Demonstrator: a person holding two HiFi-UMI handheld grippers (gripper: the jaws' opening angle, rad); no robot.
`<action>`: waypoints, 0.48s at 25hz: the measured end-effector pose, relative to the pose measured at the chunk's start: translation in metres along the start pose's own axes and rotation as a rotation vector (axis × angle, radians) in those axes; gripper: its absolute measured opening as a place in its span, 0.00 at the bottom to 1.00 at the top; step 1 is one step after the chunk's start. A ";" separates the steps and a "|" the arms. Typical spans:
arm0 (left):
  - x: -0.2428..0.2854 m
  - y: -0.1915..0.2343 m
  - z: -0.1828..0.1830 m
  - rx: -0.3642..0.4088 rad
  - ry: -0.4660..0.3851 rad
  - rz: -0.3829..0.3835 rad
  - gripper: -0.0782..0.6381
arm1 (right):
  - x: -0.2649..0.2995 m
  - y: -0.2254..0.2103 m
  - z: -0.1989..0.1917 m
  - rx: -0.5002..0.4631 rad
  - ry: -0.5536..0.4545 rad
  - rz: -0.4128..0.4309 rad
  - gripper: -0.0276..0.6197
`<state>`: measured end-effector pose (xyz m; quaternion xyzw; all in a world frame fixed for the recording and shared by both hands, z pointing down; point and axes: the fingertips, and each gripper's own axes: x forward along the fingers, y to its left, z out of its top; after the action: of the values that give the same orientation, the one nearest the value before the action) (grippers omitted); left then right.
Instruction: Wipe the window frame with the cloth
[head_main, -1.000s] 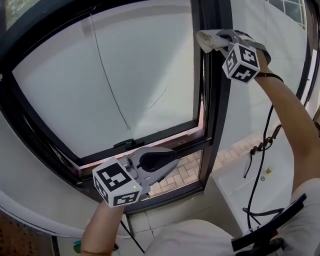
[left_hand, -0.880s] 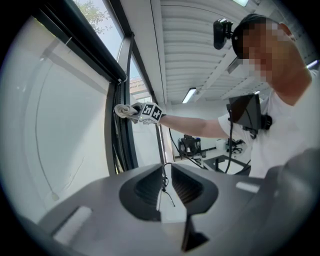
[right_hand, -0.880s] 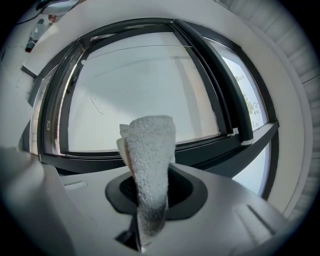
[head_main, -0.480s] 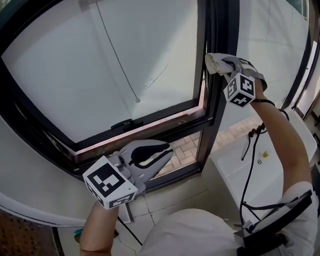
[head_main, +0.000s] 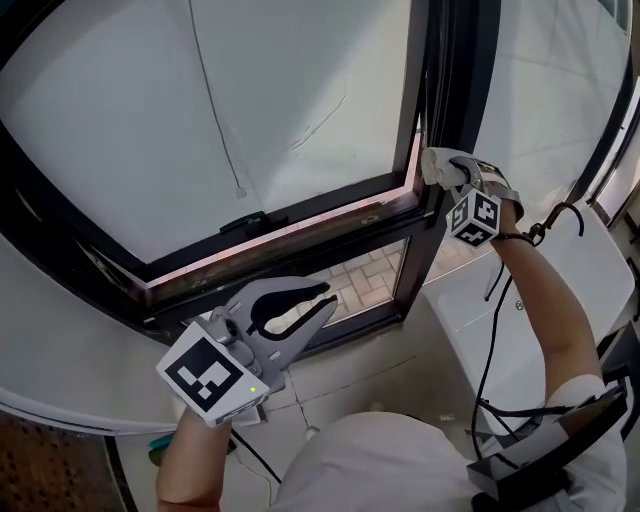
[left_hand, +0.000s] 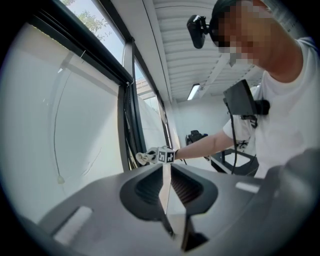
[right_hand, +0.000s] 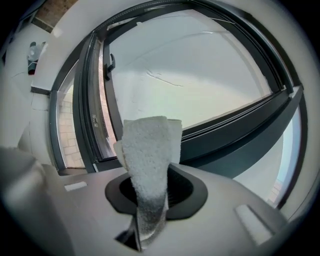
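My right gripper (head_main: 447, 172) is shut on a white cloth (head_main: 433, 163), and the cloth presses against the black vertical window frame post (head_main: 447, 90) near its lower part. In the right gripper view the folded cloth (right_hand: 148, 150) stands up out of the jaws, with the dark frame (right_hand: 89, 115) just behind it. Lower left, my left gripper (head_main: 318, 298) hovers in front of the bottom frame rail (head_main: 300, 238); its fingertips meet and hold nothing. The left gripper view looks past its own tips (left_hand: 166, 167) to the cloth (left_hand: 142, 158) at the frame.
A black latch handle (head_main: 245, 222) sits on the bottom sash rail. A thin blind cord (head_main: 215, 110) hangs over the frosted pane. A white ledge (head_main: 530, 330) lies at right, crossed by a black cable (head_main: 497, 335). Brick paving (head_main: 365, 278) shows through the lower pane.
My right gripper has slid the cloth down the vertical frame post. The left gripper has dropped a little and stays shut.
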<state>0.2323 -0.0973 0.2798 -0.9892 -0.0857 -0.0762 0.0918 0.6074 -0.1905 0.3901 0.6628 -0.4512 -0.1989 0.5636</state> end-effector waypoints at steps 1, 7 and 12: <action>-0.001 0.000 -0.003 -0.005 0.004 0.002 0.21 | 0.003 0.013 -0.005 0.007 0.007 0.015 0.16; -0.005 0.003 -0.017 -0.024 0.031 0.025 0.21 | 0.029 0.098 -0.033 0.117 0.072 0.113 0.16; -0.007 0.009 -0.027 -0.047 0.051 0.055 0.21 | 0.042 0.145 -0.049 0.212 0.100 0.144 0.16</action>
<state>0.2236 -0.1123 0.3031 -0.9907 -0.0542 -0.1010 0.0727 0.6124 -0.1916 0.5489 0.6935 -0.4873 -0.0759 0.5251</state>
